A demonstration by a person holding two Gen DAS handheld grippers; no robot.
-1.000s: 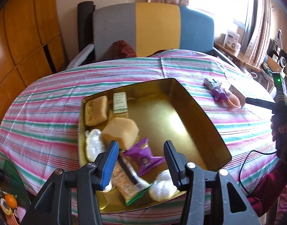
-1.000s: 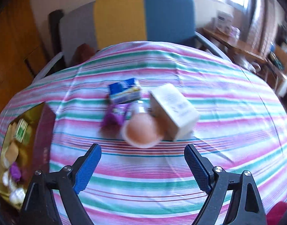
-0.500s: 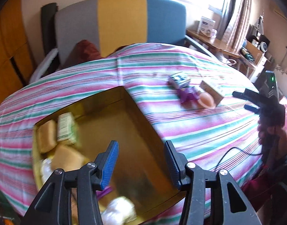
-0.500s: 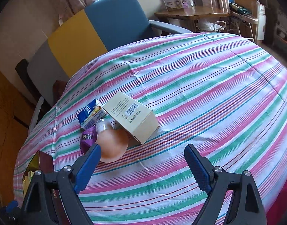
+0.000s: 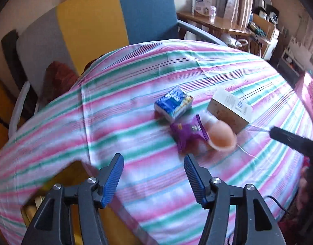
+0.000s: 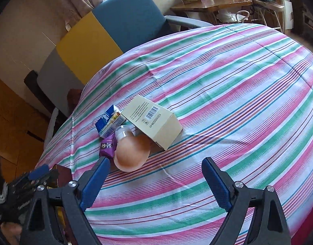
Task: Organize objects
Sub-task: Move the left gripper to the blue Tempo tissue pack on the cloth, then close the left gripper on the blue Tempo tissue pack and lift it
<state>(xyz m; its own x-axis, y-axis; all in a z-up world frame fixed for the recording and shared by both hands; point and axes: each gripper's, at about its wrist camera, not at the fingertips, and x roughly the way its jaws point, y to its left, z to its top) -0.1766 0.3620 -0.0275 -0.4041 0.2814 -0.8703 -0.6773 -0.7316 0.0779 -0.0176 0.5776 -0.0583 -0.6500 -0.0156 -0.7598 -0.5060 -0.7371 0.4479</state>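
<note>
Four loose things are left on my striped tablecloth (image 6: 228,77): a blue-and-white carton (image 5: 173,104), a crumpled purple foil packet (image 5: 188,135), a round peach bottle (image 6: 131,153) and a cream cardboard box (image 6: 154,122), clustered mid-frame. They lie just beyond my left tongs (image 5: 153,176), whose jaws are opening on nothing, and above-left of my wide, empty right tongs (image 6: 156,181). Judging by this, the gold tin (image 5: 54,185) at lower left awaits them.

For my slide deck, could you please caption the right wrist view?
Open right gripper above striped tablecloth, facing beige box, peach bottle, blue carton.
</note>
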